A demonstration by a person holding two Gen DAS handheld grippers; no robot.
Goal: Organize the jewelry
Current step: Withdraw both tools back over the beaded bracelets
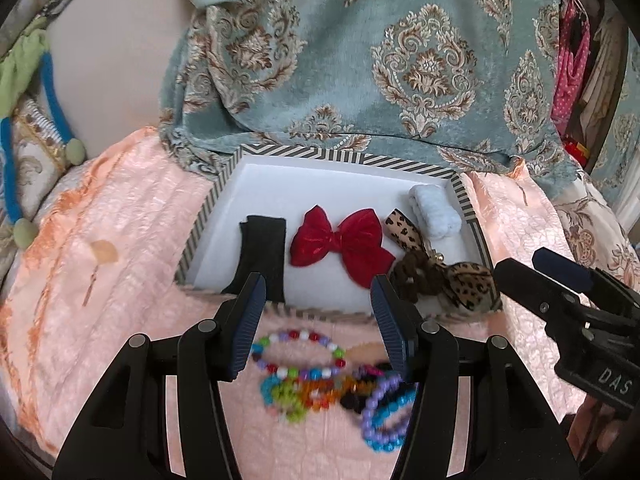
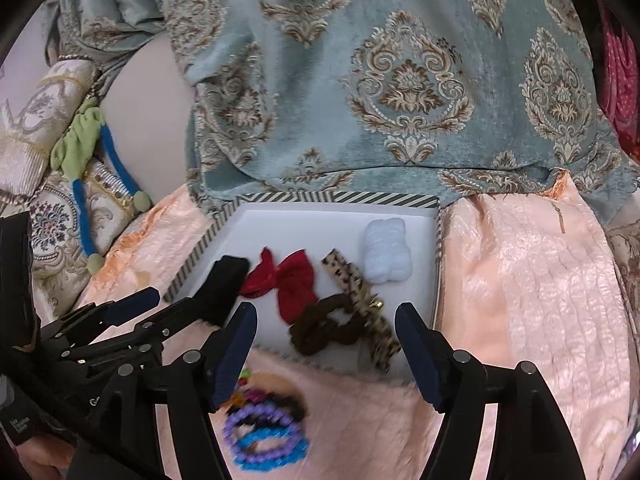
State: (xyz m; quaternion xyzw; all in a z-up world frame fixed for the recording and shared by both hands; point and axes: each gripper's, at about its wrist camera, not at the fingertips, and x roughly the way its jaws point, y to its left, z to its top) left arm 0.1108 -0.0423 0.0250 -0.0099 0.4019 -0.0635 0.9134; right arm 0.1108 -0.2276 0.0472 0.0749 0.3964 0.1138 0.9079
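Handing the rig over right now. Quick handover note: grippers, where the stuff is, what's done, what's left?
Left gripper: open, empty, above the bead bracelets.
Right gripper: open, empty, over the tray's near edge.
In the striped tray: black piece, red bow, leopard bow with brown scrunchie, pale blue scrunchie.
Done: those four are in the tray.
Left: the bracelets lie piled on the pink cover in front of the tray; probably next to go in.

We see our two grippers as black plastic frames. The left gripper (image 1: 318, 320) and right gripper (image 2: 326, 352) each carry ribbed dark blue pads (image 1: 248, 320), round silver screws (image 1: 207, 325) at the joints, and white lettering (image 1: 614, 380) on the body.
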